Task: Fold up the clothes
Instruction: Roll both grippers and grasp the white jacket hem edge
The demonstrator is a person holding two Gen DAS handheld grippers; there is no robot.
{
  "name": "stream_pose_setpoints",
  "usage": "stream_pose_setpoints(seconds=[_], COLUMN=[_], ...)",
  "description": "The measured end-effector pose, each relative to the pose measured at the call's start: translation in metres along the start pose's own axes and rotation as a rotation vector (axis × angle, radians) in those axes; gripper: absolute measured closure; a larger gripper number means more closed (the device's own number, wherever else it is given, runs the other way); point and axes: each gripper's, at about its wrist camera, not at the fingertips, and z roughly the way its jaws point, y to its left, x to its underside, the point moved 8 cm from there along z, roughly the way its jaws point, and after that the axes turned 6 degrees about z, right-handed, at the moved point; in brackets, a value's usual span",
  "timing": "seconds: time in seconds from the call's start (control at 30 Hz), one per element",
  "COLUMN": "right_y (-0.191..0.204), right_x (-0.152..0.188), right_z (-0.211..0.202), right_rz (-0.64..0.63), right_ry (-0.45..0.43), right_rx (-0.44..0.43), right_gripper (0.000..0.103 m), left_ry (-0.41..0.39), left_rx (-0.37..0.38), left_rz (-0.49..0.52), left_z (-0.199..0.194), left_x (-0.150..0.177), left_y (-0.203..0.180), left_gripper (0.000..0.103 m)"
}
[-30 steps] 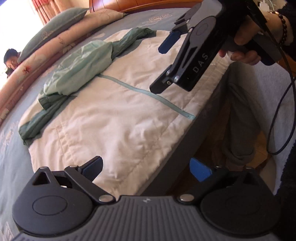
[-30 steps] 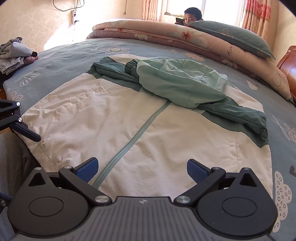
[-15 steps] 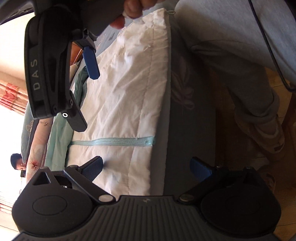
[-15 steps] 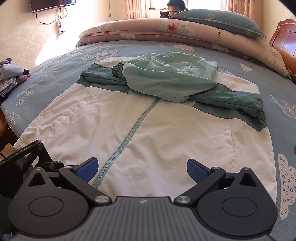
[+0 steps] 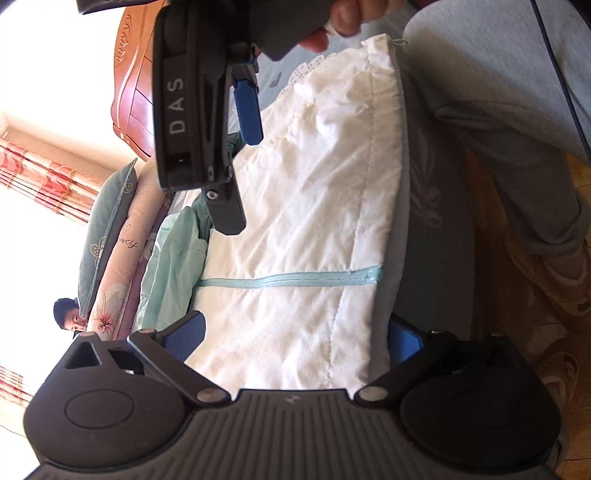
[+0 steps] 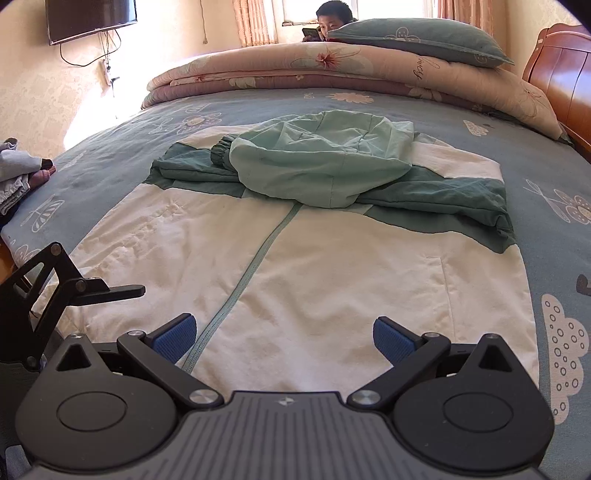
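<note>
A white jacket (image 6: 332,277) lies flat on the bed, zipper (image 6: 251,273) closed, dark green sleeves (image 6: 443,199) folded across the chest and the mint hood (image 6: 321,162) on top. My right gripper (image 6: 284,338) is open, low over the hem just right of the zipper's end. My left gripper (image 5: 293,336) is open and rolled sideways at the bed's edge, with the jacket's (image 5: 314,221) hem reaching in between its fingers. From the left wrist view, the right gripper (image 5: 199,129) hangs over the jacket, held in a hand. The left gripper's finger (image 6: 107,291) shows over the hem's left corner.
A folded floral quilt (image 6: 332,70) and a pillow (image 6: 413,37) lie along the far side, with a person (image 6: 332,22) behind them. A wooden headboard (image 6: 565,74) stands at right and a clothes pile (image 6: 14,173) at left. The operator's legs (image 5: 517,147) stand beside the bed edge.
My left gripper has rolled sideways and come down to the jacket's hem at the bed edge. My right gripper has dropped lower and closer to the hem. The jacket has not moved.
</note>
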Motion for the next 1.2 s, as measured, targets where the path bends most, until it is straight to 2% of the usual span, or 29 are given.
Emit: stream_pose_setpoints(seconds=[0.13,0.3,0.5,0.67,0.87,1.0,1.1,1.2], right_y=[0.012,0.043,0.079,0.089,0.097,0.099,0.097,0.096], right_x=[-0.002,0.01,0.042,0.06,0.069,0.061,0.051,0.046], right_z=[-0.013,-0.029,-0.022,-0.004,0.001,-0.01,-0.015,-0.016], right_rz=[-0.109,-0.386,-0.677,-0.855,-1.148,-1.15,-1.114,-1.091], right_ry=[-0.022,-0.051,-0.015,-0.032,-0.177,-0.237,-0.246,-0.248], right_rx=[0.0,-0.014,-0.033,0.104,0.33,0.368,0.369,0.365], right_gripper=[0.0,0.0,0.0,0.0,0.0,0.0,0.0,0.0], left_ry=[-0.019,-0.021,-0.029,-0.035,-0.033,-0.017,0.036,0.055], left_rx=[-0.034,-0.047,-0.066,-0.069,-0.034,-0.025,-0.042,-0.006], left_rz=[0.001,-0.07,-0.11,-0.118,-0.136,-0.128,-0.099,-0.114], left_z=[-0.007,-0.019,-0.025,-0.029,-0.03,-0.024,-0.011,-0.008], left_x=[-0.006,-0.003,-0.003,-0.003,-0.001,0.002,0.009,0.013], left_y=[0.011,0.019,0.04,0.047,0.037,0.021,0.012,0.011], left_gripper=[0.002,0.002,0.001,0.001,0.002,0.002,0.002,0.017])
